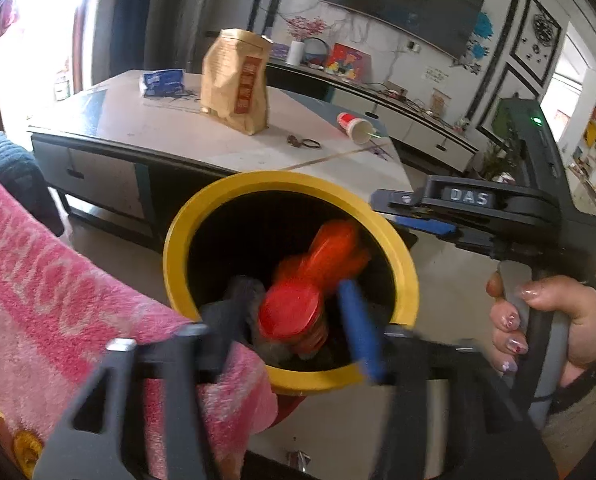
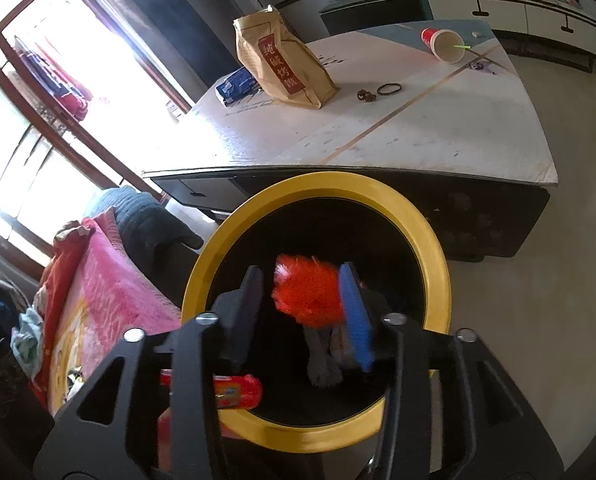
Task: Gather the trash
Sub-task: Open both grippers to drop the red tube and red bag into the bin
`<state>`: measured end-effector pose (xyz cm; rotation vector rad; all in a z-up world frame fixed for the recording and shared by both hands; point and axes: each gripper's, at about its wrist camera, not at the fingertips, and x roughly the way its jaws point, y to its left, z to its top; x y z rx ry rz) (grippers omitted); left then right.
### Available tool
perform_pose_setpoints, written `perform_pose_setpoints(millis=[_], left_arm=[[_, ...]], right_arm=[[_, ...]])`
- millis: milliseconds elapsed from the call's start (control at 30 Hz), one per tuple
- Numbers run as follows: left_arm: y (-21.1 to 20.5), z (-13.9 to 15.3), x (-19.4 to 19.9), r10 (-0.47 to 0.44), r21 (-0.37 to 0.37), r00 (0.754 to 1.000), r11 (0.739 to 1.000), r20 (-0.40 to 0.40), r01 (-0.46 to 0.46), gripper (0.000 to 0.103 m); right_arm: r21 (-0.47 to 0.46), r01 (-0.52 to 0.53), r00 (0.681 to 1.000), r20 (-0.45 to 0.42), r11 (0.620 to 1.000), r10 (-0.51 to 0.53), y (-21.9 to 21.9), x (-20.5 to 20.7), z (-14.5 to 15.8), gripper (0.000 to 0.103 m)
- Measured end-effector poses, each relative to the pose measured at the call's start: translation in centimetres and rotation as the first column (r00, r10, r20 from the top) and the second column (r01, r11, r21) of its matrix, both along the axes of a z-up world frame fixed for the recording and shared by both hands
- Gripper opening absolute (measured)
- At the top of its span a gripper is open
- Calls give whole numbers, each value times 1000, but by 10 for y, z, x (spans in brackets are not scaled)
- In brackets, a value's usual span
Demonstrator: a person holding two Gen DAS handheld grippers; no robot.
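Observation:
A yellow-rimmed black trash bin (image 1: 394,236) (image 2: 438,256) stands on the floor in front of the low table. My left gripper (image 1: 298,320) hovers over the bin mouth with a blurred red wrapper (image 1: 298,308) between its fingers; another red-orange piece (image 1: 338,248) is blurred just beyond it. My right gripper (image 2: 302,300) is also over the bin, with a blurred red-orange wrapper (image 2: 306,296) against its blue finger (image 2: 356,320) and a gap to the black finger. On the table lie a brown paper bag (image 1: 235,80) (image 2: 281,60), a red cup (image 1: 354,124) (image 2: 444,42) and a blue packet (image 1: 161,82) (image 2: 235,84).
A pink blanket (image 1: 57,292) (image 2: 101,280) covers a seat left of the bin. A hair band (image 2: 390,89) lies on the table (image 2: 418,128). A red packet (image 2: 233,394) lies beside the bin. The other hand's gripper body (image 1: 498,204) shows at the right. A TV cabinet (image 2: 518,12) stands behind.

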<state>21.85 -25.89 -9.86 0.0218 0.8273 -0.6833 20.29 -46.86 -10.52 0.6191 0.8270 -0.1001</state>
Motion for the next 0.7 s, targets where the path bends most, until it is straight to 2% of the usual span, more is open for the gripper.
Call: perform_pose_setpoints(millis=[67,133,233,300,500,667,700], left_arm=[[4,2,1,19,-12,1000,1000,-2,-19,74],[9,4,0,43,-12,999,999,4,-43,94],[16,9,0,64,-22,998,998,9,-63,96],[21,11,-1,85,-18,996,996,12,-85,96],[38,20,-5,129,-33,991,991,20,-129,96],[53,33,-10,153,-30,986,988,69,-151,96],[56,35,-11,158,-28,984,987,78,-156,96]], right_arm=[[-13,5,1000,4,1000,-5,1,-1,3,49],[-48,13,1000,7,999,-13,3,-2,7,55],[-105,10,1000,27,994,-7,8,-3,16,61],[-143,12,999,42,990,-6,13,-4,22,72],[-190,-6,998,63,982,19,26,-4,33,79],[-199,-21,997,72,980,36,34,-5,40,80],[-199,-23,996,75,980,39,36,-5,41,83]])
